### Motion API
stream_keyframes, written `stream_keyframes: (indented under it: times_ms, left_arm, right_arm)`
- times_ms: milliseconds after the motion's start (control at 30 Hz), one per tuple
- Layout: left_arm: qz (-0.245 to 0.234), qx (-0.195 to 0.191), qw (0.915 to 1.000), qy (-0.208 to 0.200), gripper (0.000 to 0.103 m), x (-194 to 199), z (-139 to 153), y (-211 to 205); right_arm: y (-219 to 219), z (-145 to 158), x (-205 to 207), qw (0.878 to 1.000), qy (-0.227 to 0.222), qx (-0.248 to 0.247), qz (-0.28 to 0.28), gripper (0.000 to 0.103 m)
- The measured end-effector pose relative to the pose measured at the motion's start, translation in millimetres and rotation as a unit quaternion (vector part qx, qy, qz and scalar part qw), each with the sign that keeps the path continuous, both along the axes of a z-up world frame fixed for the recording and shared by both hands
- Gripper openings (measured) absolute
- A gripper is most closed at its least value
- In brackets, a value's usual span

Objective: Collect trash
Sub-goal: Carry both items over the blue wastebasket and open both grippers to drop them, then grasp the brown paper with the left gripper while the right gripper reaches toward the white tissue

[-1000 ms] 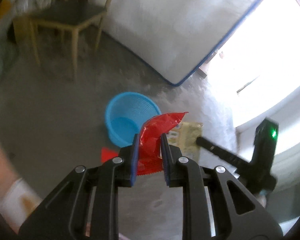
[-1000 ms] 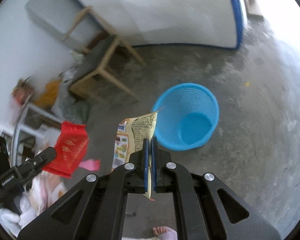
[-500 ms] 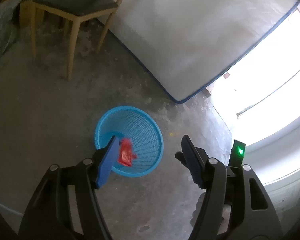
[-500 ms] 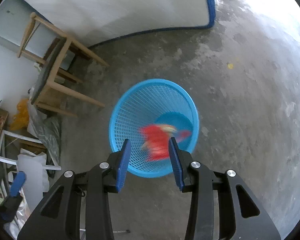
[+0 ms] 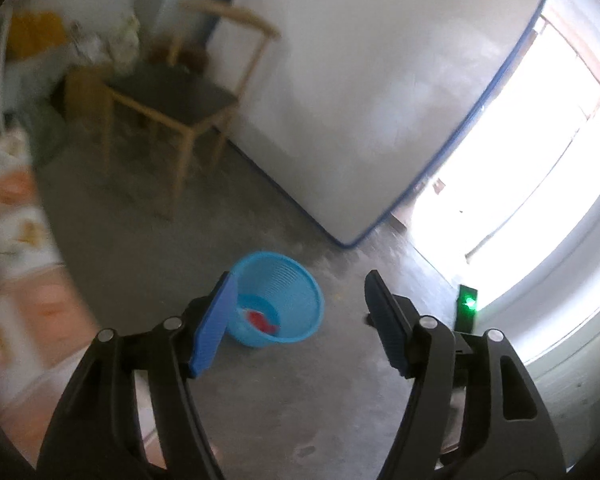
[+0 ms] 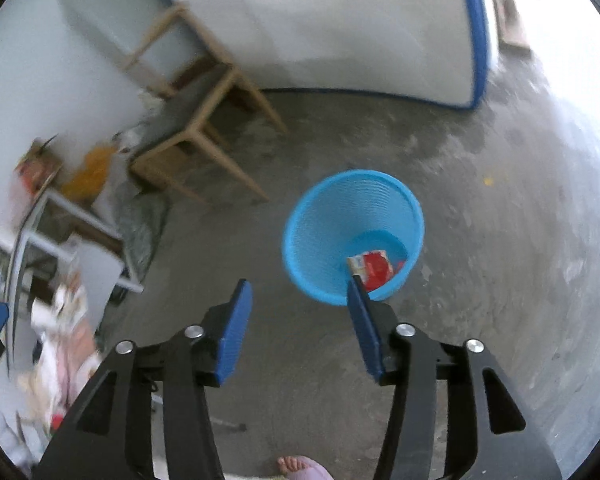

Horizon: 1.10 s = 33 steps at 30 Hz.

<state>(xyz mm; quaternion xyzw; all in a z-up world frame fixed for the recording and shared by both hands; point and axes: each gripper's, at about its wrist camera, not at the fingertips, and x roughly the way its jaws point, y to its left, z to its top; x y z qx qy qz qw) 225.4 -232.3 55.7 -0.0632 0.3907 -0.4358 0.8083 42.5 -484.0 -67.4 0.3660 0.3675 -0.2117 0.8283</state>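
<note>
Both grippers are empty. The left gripper [image 5: 300, 312] has its jaws spread wide, just opened further, nothing between them. The right gripper [image 6: 296, 312] likewise: jaws just opened further, gap clear.

The red wrapper [image 6: 374, 270] is seen at the bottom of the blue mesh basket [image 6: 320, 216], ahead of and just past the right fingertip in the right view; a paler packet edge seems to lie against it, though blur makes that uncertain. In the left view the basket [image 5: 300, 280] sits just beyond the left fingertip.

Risks from here:
- The light basket could be tipped if clipped by a finger on a low pass.
- More trash is not clearly located; the clutter [image 6: 60, 344] off the left finger is smeared, so a wrong item could be grabbed.
- A bare foot [image 6: 296, 466] is close under the right gripper.
</note>
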Motion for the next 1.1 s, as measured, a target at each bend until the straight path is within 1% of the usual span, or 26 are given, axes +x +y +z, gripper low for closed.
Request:
stream_keyframes:
  times_ms: [100,133,200,300,400,500,600,667,733,767,833,867,933,1000,1100]
  left_arm:
    - [0.038,0.017,0.9983,-0.040,0.068,-27,18,50]
    - [0.050,0.017,0.9975,-0.046,0.068,-36,20,67]
    - [0.071,0.023,0.9957,-0.055,0.069,-53,22,94]
    - [0.113,0.037,0.9899,-0.077,0.069,-77,22,138]
    - [0.149,0.042,0.9841,-0.088,0.069,-95,20,183]
    - [0.176,0.043,0.9795,-0.088,0.069,-105,19,226]
    - [0.198,0.047,0.9757,-0.080,0.069,-103,17,259]
    - [0.214,0.060,0.9720,-0.077,0.069,-97,21,284]
    - [0.233,0.075,0.9671,-0.070,0.069,-86,22,303]
    - [0.237,0.079,0.9660,-0.065,0.069,-82,23,308]
    - [0.245,0.086,0.9647,-0.042,0.069,-67,23,324]
    - [0.251,0.085,0.9638,-0.030,0.072,-59,23,330]
    - [0.259,0.089,0.9616,-0.013,0.074,-44,21,337]
    - [0.273,0.102,0.9566,-0.006,0.074,-29,17,336]
    - [0.269,0.118,0.9560,-0.005,0.076,-16,10,326]
  right_arm:
    - [32,27,-6,0.999,-0.010,-0.016,0.038,0.056]
    - [40,33,-6,0.999,-0.011,-0.017,0.047,0.056]
    - [61,46,-5,0.997,-0.016,-0.015,0.075,0.056]
    - [94,66,1,0.993,-0.029,-0.010,0.114,0.056]
    - [129,85,10,0.987,-0.048,-0.007,0.155,0.057]
    - [164,97,20,0.980,-0.067,0.004,0.190,0.058]
    - [202,106,35,0.970,-0.080,0.014,0.228,0.058]
    - [226,108,47,0.962,-0.084,0.020,0.258,0.058]
    - [247,108,57,0.955,-0.085,0.026,0.282,0.058]
    - [258,108,63,0.951,-0.084,0.030,0.295,0.058]
    - [276,104,77,0.945,-0.081,0.039,0.314,0.058]
    - [283,101,84,0.942,-0.079,0.044,0.323,0.058]
    - [298,95,98,0.939,-0.073,0.053,0.333,0.058]
    - [309,88,111,0.935,-0.068,0.067,0.342,0.058]
    - [319,79,124,0.933,-0.060,0.081,0.347,0.058]
